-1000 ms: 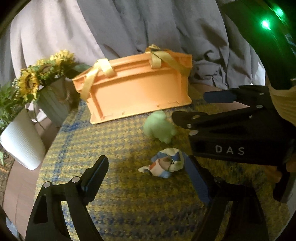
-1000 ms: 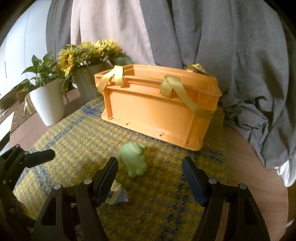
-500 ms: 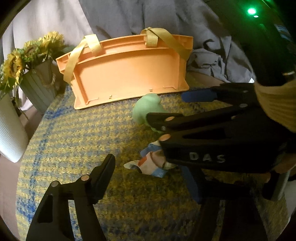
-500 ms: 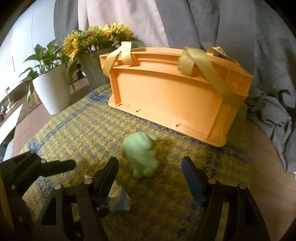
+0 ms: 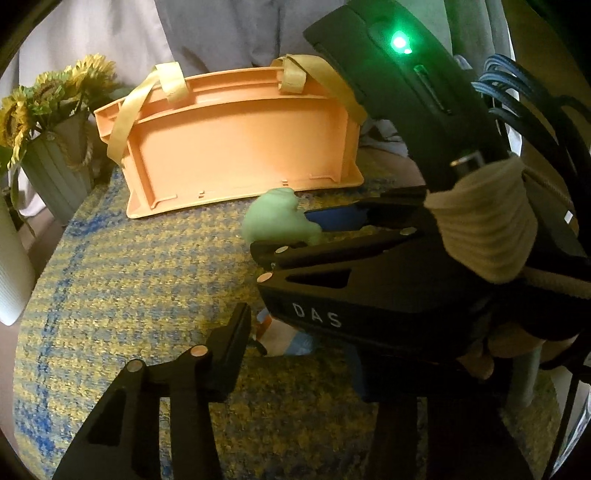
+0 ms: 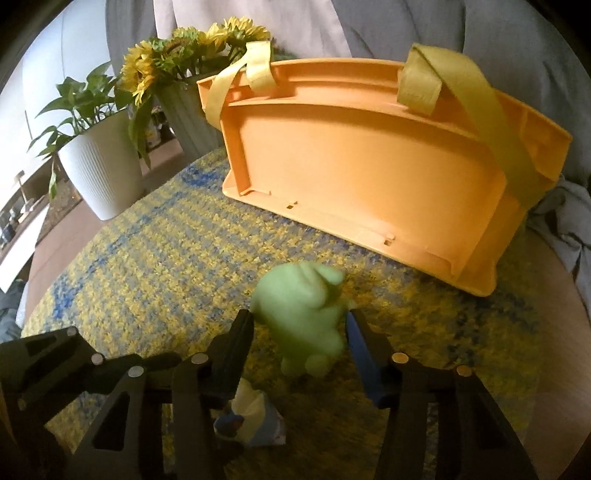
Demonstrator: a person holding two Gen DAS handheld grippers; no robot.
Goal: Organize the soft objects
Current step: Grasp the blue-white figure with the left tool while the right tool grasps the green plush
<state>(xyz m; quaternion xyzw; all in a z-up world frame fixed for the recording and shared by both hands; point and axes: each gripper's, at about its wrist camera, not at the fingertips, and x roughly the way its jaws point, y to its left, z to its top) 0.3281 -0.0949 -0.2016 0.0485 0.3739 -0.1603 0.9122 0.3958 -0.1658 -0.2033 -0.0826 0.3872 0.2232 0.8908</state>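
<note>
A green soft toy (image 6: pixel 303 317) stands on the yellow-blue woven mat (image 6: pixel 147 258), blurred. My right gripper (image 6: pixel 297 321) has it between its closing jaws, and both pads touch its sides. In the left wrist view the right gripper (image 5: pixel 284 236) crosses from the right, pinching the green toy (image 5: pixel 277 218). A small white, blue and orange soft toy (image 5: pixel 280 336) lies lower down. My left gripper (image 5: pixel 295 343) is closing on it: the near finger (image 5: pixel 229 347) touches it, the far finger is hidden. The white toy (image 6: pixel 255 417) also shows in the right wrist view.
An orange basket (image 5: pixel 240 147) with yellow straps stands just behind the toys, its side wall facing me. A sunflower vase (image 6: pixel 184 110) and a white plant pot (image 6: pixel 99 170) stand at the left edge. Grey cloth (image 6: pixel 406 22) hangs behind. A knitted sleeve (image 5: pixel 484 229) covers the hand holding the right gripper.
Both grippers came down and forward, and their jaws narrowed around the toys. The right gripper slid across the left wrist view, covering much of the white toy.
</note>
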